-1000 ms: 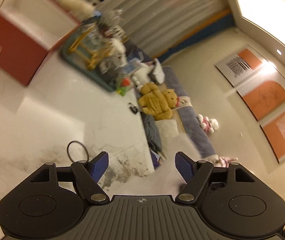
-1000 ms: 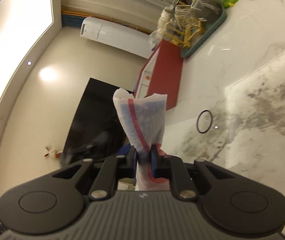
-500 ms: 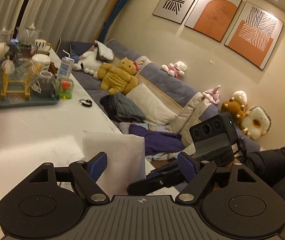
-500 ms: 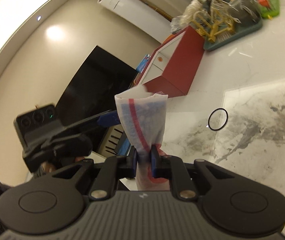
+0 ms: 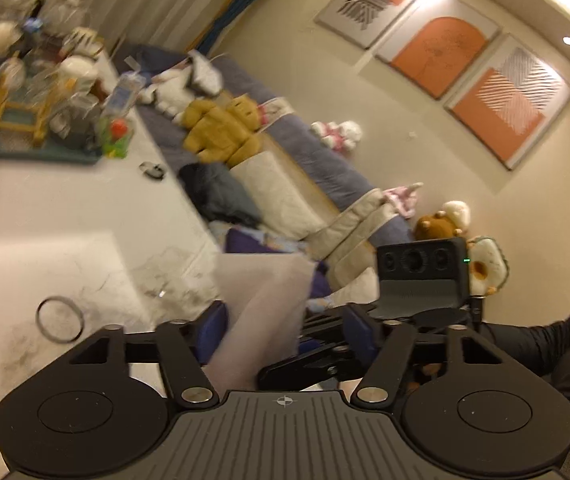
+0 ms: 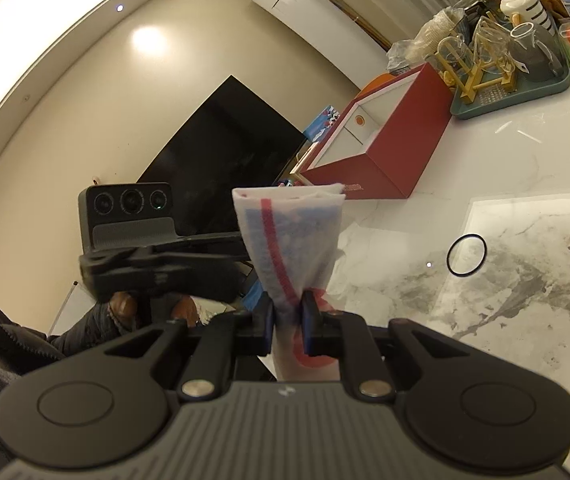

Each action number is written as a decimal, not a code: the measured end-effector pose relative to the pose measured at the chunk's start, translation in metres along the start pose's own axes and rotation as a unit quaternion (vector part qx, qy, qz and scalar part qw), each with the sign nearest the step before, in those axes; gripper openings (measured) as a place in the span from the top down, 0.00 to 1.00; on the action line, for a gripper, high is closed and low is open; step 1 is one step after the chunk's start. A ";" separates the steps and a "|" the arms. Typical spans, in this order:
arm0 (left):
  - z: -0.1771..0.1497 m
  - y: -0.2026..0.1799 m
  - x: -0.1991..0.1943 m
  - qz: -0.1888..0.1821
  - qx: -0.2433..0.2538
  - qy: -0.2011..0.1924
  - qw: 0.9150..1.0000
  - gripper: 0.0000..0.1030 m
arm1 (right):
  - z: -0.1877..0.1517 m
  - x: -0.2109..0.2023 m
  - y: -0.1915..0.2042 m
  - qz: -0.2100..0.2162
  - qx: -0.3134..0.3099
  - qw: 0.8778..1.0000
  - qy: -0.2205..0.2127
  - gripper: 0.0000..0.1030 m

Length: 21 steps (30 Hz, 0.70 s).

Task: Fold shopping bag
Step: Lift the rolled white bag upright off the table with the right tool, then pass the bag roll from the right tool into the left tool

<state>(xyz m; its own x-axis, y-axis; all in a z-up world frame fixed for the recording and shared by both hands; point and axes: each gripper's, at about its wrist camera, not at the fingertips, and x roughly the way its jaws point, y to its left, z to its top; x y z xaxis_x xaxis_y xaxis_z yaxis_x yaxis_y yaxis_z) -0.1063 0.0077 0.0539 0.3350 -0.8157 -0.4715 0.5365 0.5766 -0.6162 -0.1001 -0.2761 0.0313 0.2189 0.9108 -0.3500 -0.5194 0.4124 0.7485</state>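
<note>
The right gripper [image 6: 288, 316] pinches the folded bag [image 6: 291, 240], standing upright lengthwise; the left gripper [image 5: 285, 330], closing, straddles it without pressing.

Beige wall with three orange framed prints [image 5: 445, 56], grey sofa [image 5: 317, 160] piled with plush toys, pale curtains [image 5: 125, 4], recessed ceiling lights, dark television [image 6: 221, 152], white marble bench [image 6: 525, 272].
</note>
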 end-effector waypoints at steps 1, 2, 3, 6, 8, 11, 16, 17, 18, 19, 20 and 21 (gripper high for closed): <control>-0.001 0.004 0.000 0.008 -0.016 0.006 1.000 0.61 | 0.001 0.001 0.000 0.001 0.002 1.000 0.003 0.87; -0.003 0.007 0.000 0.012 -0.031 0.006 0.999 0.64 | 0.001 0.002 0.000 0.001 0.003 1.000 0.006 0.87; -0.006 0.009 -0.001 0.015 -0.043 0.004 0.999 0.67 | 0.002 0.003 0.000 0.002 0.005 1.000 0.009 0.87; -0.014 0.010 -0.002 0.031 -0.067 -0.005 0.997 0.72 | 0.003 0.009 0.004 -0.003 -0.007 1.000 0.020 0.86; -0.020 0.012 -0.003 0.038 -0.082 -0.007 0.996 0.73 | 0.004 0.014 0.008 -0.010 -0.021 0.999 0.030 0.85; -0.031 0.018 -0.004 0.040 -0.112 -0.003 0.993 0.73 | 0.002 0.022 0.020 -0.029 -0.064 0.996 0.058 0.85; -0.046 0.002 -0.011 0.095 -0.060 -0.016 0.994 0.72 | -0.006 0.046 0.048 -0.065 -0.164 0.980 0.095 0.86; -0.049 -0.001 -0.013 0.106 -0.052 -0.020 0.993 0.72 | -0.007 0.051 0.052 -0.067 -0.177 0.977 0.100 0.86; -0.052 -0.004 -0.017 0.117 -0.039 -0.029 0.992 0.72 | -0.007 0.055 0.055 -0.068 -0.188 0.974 0.103 0.86; -0.054 -0.006 -0.021 0.122 -0.031 -0.039 0.991 0.72 | -0.007 0.059 0.058 -0.067 -0.199 0.972 0.106 0.86; -0.056 -0.008 -0.024 0.127 -0.026 -0.048 0.990 0.72 | -0.006 0.061 0.060 -0.064 -0.206 0.970 0.108 0.86; -0.058 -0.010 -0.028 0.132 -0.020 -0.057 0.989 0.75 | -0.005 0.064 0.061 -0.060 -0.212 0.969 0.111 0.86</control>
<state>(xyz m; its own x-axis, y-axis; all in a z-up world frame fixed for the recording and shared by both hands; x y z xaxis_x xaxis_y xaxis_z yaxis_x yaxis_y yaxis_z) -0.1664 0.0277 0.0366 0.5458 -0.6349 -0.5468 0.3886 0.7700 -0.5061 -0.1220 -0.1927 0.0520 0.1395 0.8108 -0.5684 -0.8044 0.4276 0.4125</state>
